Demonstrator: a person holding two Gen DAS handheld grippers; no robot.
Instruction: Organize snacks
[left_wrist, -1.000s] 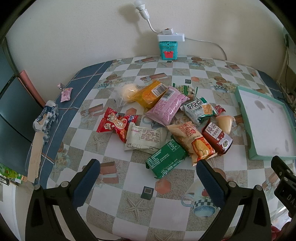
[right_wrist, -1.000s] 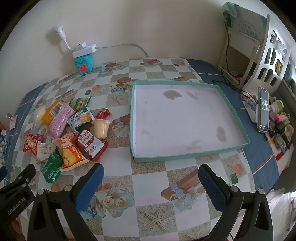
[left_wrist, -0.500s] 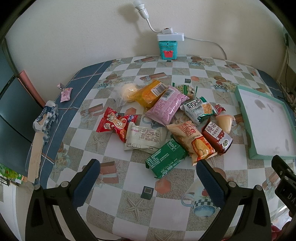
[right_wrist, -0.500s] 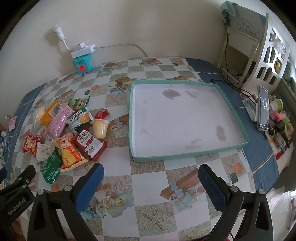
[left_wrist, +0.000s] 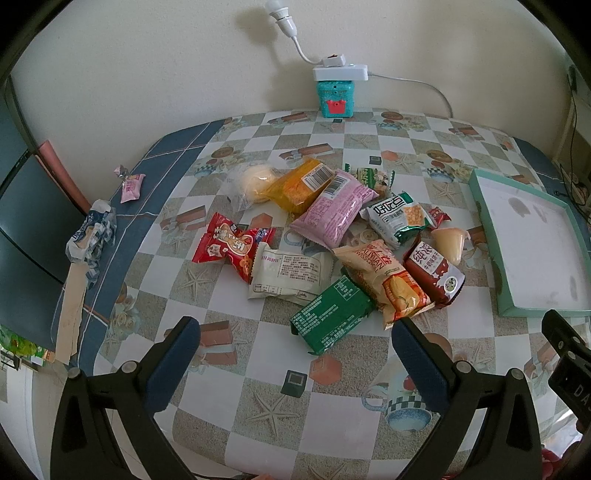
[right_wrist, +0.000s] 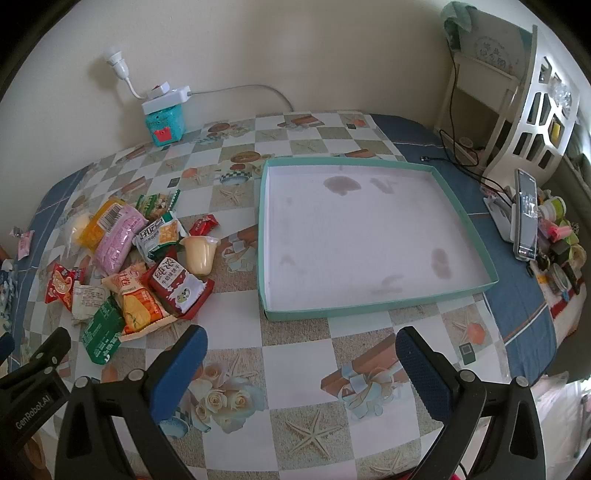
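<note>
A: Both sets of tongs hang over the near edge of the checked, shell-patterned worktop (right_wrist: 295, 354). The left tongs (left_wrist: 295, 350) stand spread wide with nothing between the blue pads.

B: And the heap of snack packets lies straight ahead of them, none touching a pad. Nearest is the dark green rectangular foil packet (left_wrist: 332, 319), just beyond the gap and closer to the right pad. Leaning on it is the tan and orange cake wrapper (left_wrist: 388, 280).

A: Left of that, the white printed packet (left_wrist: 291, 275), with the red crinkled sweet bag (left_wrist: 231, 249) overlapping its far corner. Further back, the pink pillow pack (left_wrist: 330, 212) lies against the yellow-orange packet (left_wrist: 299, 184).

B: On to the right tongs (right_wrist: 301, 363). They gape wide too, and hold nothing. From here the heap sits well off to the left, beyond the left pad.

A: Ahead and a touch right lies the shallow square teal-rimmed tray with a white floor (right_wrist: 369, 312), with no snack inside. It has a few dark stains.

B: Between heap and tray, the pale yellow jelly cup (right_wrist: 199, 253) lies beside the dark red milk-snack pouch (right_wrist: 179, 286). Every snack is on the worktop, left of the tray.
</note>
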